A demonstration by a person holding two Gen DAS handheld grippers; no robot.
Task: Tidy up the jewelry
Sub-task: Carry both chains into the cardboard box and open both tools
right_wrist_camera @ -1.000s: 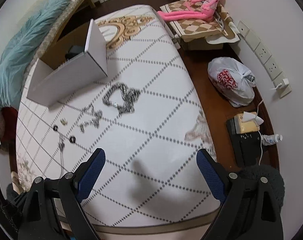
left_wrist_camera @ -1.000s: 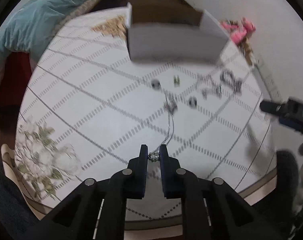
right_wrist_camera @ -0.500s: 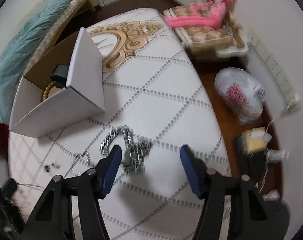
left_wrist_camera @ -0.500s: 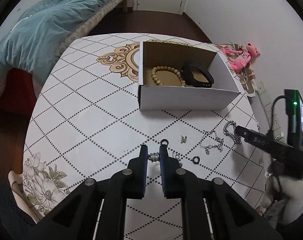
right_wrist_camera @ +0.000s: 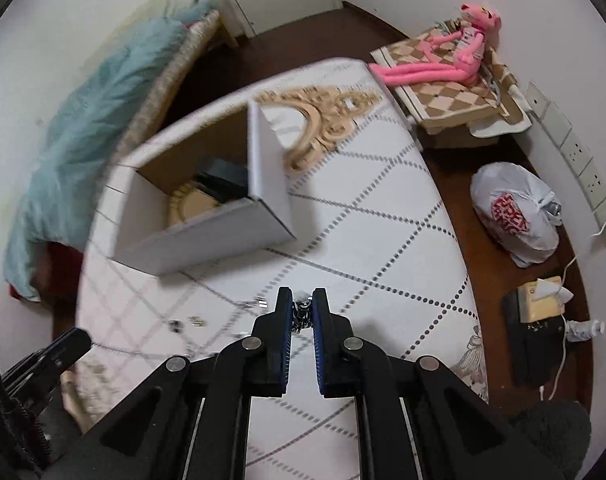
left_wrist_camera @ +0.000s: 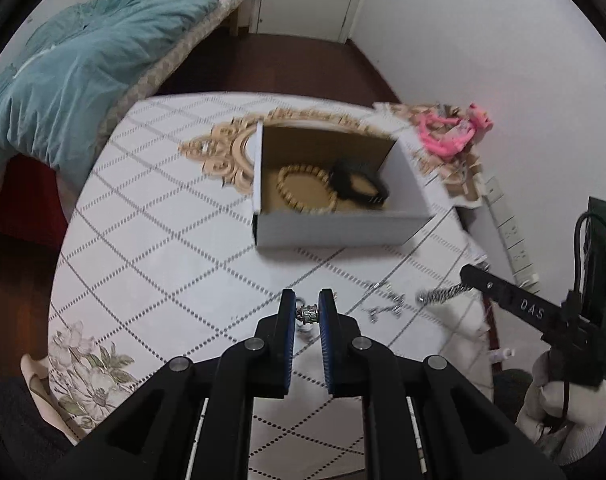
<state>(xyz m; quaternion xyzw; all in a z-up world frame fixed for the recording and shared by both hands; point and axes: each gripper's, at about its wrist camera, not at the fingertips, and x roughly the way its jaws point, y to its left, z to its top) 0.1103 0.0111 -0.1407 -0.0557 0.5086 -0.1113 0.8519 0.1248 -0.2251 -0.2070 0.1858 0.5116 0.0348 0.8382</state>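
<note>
Jewelry sits in both claws. Nearest in the left wrist view, the left gripper (left_wrist_camera: 307, 313) is pinched narrow on a small silver bead charm (left_wrist_camera: 308, 313), a thin chain trailing below it toward the table (left_wrist_camera: 151, 248). In the right wrist view the right gripper (right_wrist_camera: 302, 312) is clamped just as narrow on a chunky silver chain (right_wrist_camera: 301, 314), most of it hidden between the blue pads.

Only the left view shows that chain from the side, hanging off the right gripper's tip as a blurred silver strand (left_wrist_camera: 443, 292), with a thinner bracelet (left_wrist_camera: 387, 306) lying on the tablecloth just beside it. Only the right view shows the small loose pieces (right_wrist_camera: 187, 323) on the cloth, near the left gripper's black finger at the lower left edge.

Farther back stands the open cardboard box (left_wrist_camera: 335, 236). The left view looks straight into it: a wooden bead bracelet (left_wrist_camera: 306, 194) touches a black band (left_wrist_camera: 357, 184) on the brown floor. The right view sees the box at an angle, so its white wall hides much of both.

Beyond the table, the right view alone shows a white plastic bag (right_wrist_camera: 515, 212) on the floor and a pink plush toy (right_wrist_camera: 443, 60) on a checkered cushion; a teal quilt (left_wrist_camera: 75, 68) lies far left.
</note>
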